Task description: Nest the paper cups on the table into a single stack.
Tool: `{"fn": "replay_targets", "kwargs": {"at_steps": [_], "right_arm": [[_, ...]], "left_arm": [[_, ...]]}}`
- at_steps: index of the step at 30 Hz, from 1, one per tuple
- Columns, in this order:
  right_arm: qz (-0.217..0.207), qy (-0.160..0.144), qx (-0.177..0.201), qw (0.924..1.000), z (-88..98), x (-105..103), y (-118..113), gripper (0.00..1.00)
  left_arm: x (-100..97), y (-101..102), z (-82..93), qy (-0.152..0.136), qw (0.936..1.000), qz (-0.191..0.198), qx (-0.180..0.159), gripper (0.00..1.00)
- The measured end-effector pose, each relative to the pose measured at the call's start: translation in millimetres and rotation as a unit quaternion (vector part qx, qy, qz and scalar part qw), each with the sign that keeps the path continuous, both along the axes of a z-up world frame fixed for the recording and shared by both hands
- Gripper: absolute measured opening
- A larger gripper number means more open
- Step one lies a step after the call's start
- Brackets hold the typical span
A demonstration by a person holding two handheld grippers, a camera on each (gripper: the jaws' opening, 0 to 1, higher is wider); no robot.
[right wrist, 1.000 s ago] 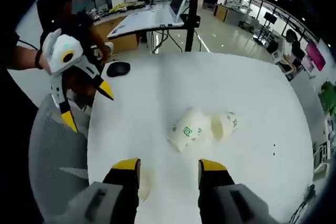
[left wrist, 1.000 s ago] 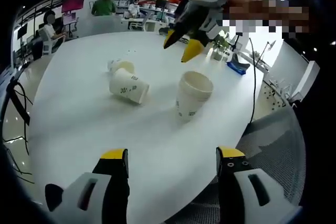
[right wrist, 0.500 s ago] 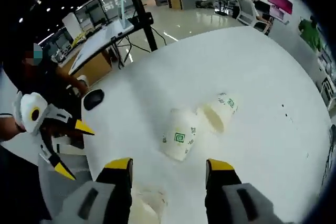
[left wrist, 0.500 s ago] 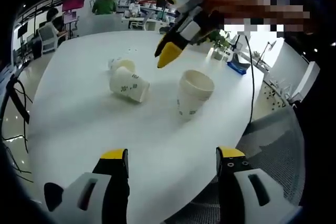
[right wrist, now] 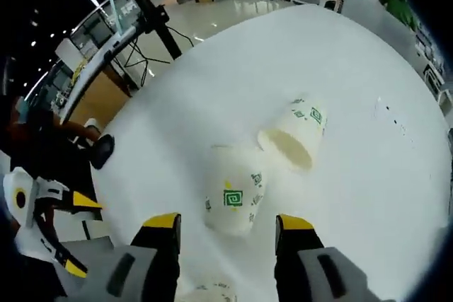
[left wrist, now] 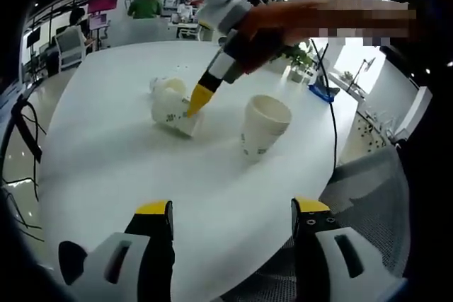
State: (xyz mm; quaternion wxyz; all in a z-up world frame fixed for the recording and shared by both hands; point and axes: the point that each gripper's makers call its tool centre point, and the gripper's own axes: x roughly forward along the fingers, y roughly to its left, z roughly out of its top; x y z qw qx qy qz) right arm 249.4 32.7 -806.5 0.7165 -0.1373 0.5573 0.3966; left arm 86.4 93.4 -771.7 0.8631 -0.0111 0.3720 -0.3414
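Three white paper cups with green logos are on the round white table [left wrist: 106, 175]. One stands upright [left wrist: 263, 124], its rim [right wrist: 205, 292] just showing at the bottom of the right gripper view. Two lie on their sides, touching: the nearer cup [left wrist: 170, 112] [right wrist: 233, 196] and the farther one [left wrist: 164, 86] [right wrist: 294, 136]. My right gripper [right wrist: 226, 223] is open, its jaws just short of the nearer lying cup; in the left gripper view the right gripper's yellow tip [left wrist: 197, 100] is at that cup. My left gripper [left wrist: 232, 210] [right wrist: 78, 235] hangs open over the table's near edge, holding nothing.
A grey mesh chair [left wrist: 361, 196] stands by the table edge on the right. A black mouse [right wrist: 101, 151] lies near the rim. A blue object [left wrist: 322, 90] sits at the far side. People sit at desks [left wrist: 71, 33] in the background.
The right gripper has dropped from above the upright cup toward the lying cups, which now loom larger between its jaws. The left gripper and all three cups have stayed put.
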Motion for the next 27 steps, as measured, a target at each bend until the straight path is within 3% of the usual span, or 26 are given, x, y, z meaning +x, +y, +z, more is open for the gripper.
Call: {"fn": "replay_targets", "kwargs": {"at_steps": [14, 21, 27], "right_arm": [[-0.029, 0.006, -0.019, 0.9994, -14.8, 0.4, 1.2, 0.47], [-0.03, 0.001, -0.027, 0.9992, -21.5, 2.3, 3.7, 0.35], [-0.019, -0.001, -0.023, 0.9996, -18.4, -5.2, 5.7, 0.35]], "left_arm": [[-8.4, 4.9, 2.2, 0.005, 0.9999, 0.01, -0.001, 0.66], [-9.1, 11.0, -0.3, 0.007, 0.9999, 0.016, 0.0, 0.66], [-9.9, 15.6, -0.3, 0.008, 0.9998, 0.02, 0.001, 0.66]]}}
